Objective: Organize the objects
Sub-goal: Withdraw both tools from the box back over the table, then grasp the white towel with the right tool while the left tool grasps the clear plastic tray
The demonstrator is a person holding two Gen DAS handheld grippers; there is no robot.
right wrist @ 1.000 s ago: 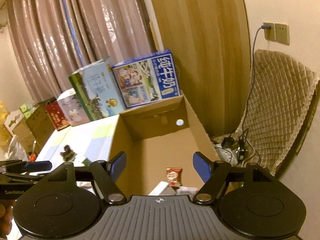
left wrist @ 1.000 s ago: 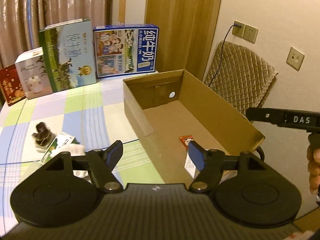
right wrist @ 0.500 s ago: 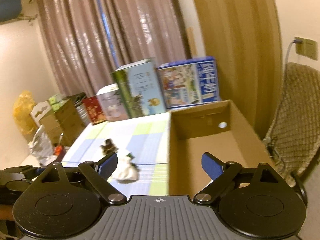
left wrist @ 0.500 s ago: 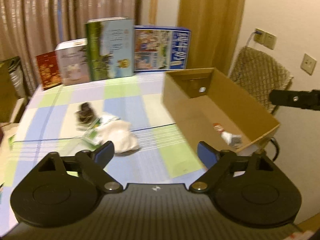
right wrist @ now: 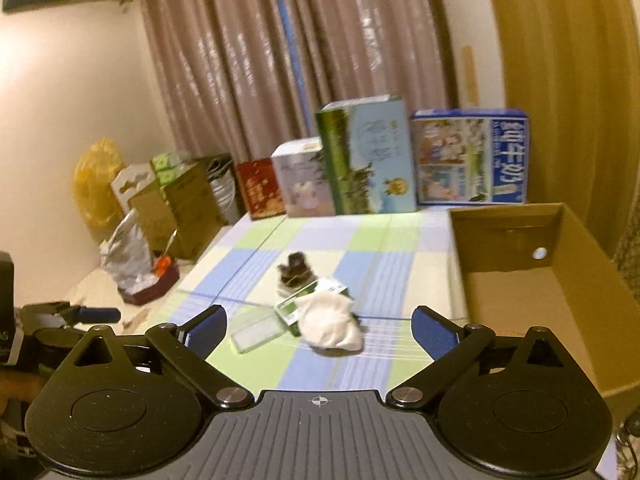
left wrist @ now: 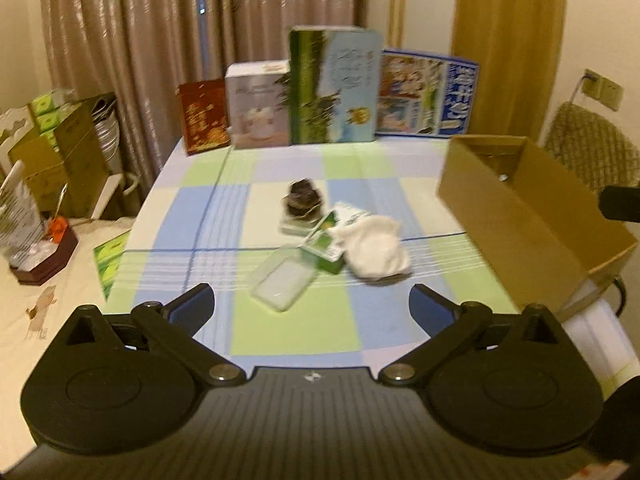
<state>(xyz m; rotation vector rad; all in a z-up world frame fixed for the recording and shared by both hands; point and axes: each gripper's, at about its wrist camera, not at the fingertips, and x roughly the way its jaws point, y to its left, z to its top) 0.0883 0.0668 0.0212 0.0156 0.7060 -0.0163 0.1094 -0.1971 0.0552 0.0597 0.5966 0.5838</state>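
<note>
Facing the loose pile mid-table, both claws are empty w/ jaws opening wide, nothing between them. The left gripper (left wrist: 312, 308) looks down on a clear plastic tray (left wrist: 282, 282) nearest it, a green-white carton (left wrist: 326, 242) touching the tray's far edge, a white cloth (left wrist: 374, 246) just right of the carton, and a dark small object (left wrist: 302, 200) behind, too blurred to ID. The right gripper (right wrist: 320, 330) sees the same cluster from further right, cloth in front. The cardboard box (left wrist: 504, 216) stands at the table's right edge, well apart from the pile; likely the drop spot.

Risks, as a guess: items touch and overlap, so a grab at the cloth may drag the carton along; the tray looks slick and flat, pads could skid off; both grippers aiming at one cluster could collide.
</note>
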